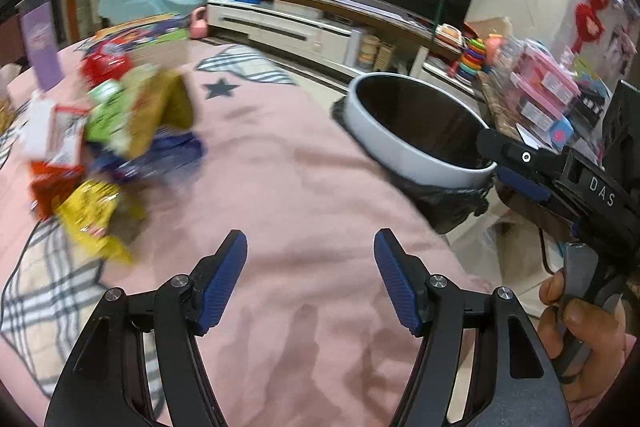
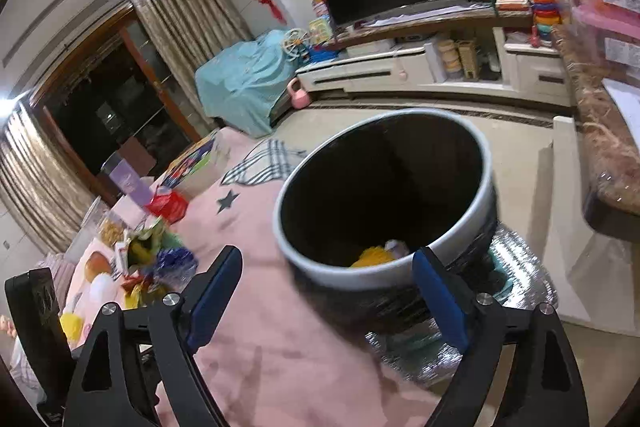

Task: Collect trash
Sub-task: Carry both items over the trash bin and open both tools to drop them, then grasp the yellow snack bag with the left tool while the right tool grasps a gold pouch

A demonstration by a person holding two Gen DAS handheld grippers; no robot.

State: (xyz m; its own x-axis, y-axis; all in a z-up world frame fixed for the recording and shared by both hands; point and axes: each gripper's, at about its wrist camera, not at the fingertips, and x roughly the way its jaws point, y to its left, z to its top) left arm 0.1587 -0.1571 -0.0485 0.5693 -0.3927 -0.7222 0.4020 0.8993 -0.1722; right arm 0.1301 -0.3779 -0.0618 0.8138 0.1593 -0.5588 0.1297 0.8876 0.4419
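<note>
A pile of snack wrappers (image 1: 120, 131) in green, yellow, red and blue lies on the pink blanket (image 1: 288, 179) at the left, blurred. My left gripper (image 1: 311, 239) hovers open over bare blanket to the right of the pile, with nothing between its blue pads. The white-rimmed trash bin (image 1: 416, 163) with a black liner stands off the blanket's right edge. My right gripper (image 2: 329, 254) is open just before the bin's (image 2: 360, 277) near rim, holding nothing. Yellow and white trash (image 2: 372, 257) lies at the bin's bottom. The wrappers (image 2: 152, 259) show at the left of the right wrist view.
A silver mat (image 2: 520, 267) lies under the bin. A low marble-topped shelf (image 2: 604, 147) with pink boxes runs along the right. A TV stand (image 2: 400, 71), a pink kettlebell (image 2: 298, 95) and a teal-covered object (image 2: 240, 79) sit beyond. A purple box (image 1: 40, 43) stands behind the pile.
</note>
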